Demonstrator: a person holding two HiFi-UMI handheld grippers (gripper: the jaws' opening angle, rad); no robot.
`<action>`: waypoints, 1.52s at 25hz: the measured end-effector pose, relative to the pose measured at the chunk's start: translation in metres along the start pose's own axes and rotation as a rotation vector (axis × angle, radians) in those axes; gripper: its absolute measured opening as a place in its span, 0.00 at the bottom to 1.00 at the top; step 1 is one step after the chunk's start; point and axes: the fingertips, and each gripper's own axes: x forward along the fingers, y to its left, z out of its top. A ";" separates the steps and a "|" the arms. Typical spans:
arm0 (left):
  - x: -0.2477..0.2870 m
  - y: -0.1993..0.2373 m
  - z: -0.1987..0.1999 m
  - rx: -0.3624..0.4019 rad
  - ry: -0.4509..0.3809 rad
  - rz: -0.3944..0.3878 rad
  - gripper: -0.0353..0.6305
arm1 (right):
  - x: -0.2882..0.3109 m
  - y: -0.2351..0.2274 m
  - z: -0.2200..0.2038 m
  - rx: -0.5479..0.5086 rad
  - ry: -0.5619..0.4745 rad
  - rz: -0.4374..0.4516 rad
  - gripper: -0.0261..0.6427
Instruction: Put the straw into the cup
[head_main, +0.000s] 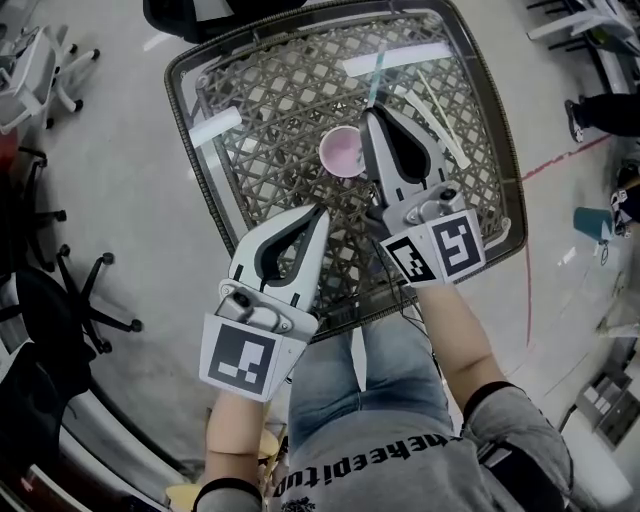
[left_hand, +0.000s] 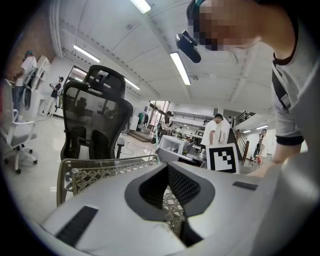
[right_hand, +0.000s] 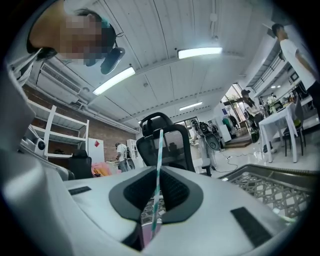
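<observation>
A pink cup (head_main: 342, 152) stands upright near the middle of the glass-topped wicker table (head_main: 250, 90). My right gripper (head_main: 372, 112) hovers just right of the cup, shut on a thin teal-and-white striped straw (head_main: 378, 78) that sticks out past its tips. In the right gripper view the straw (right_hand: 158, 170) runs between the shut jaws of the right gripper (right_hand: 159, 168), and the pink cup (right_hand: 148, 239) shows low behind them. My left gripper (head_main: 322, 211) sits over the table's near edge, shut and holding nothing. The left gripper (left_hand: 168, 165) also shows shut in its own view.
Thin white sticks (head_main: 445, 125) lie on the glass to the right of my right gripper. A black mesh office chair (left_hand: 95, 115) stands beyond the table's far side. More chairs (head_main: 80, 300) stand on the floor at the left. People stand in the background.
</observation>
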 end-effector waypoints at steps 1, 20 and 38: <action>0.001 0.001 -0.002 -0.002 0.000 0.002 0.09 | 0.000 -0.002 -0.004 0.003 -0.001 -0.007 0.09; 0.000 0.009 -0.016 -0.043 -0.005 0.033 0.09 | 0.000 -0.009 -0.048 -0.013 0.065 -0.039 0.10; 0.001 0.004 -0.018 -0.040 0.002 0.028 0.09 | -0.002 -0.006 -0.056 -0.044 0.120 -0.026 0.14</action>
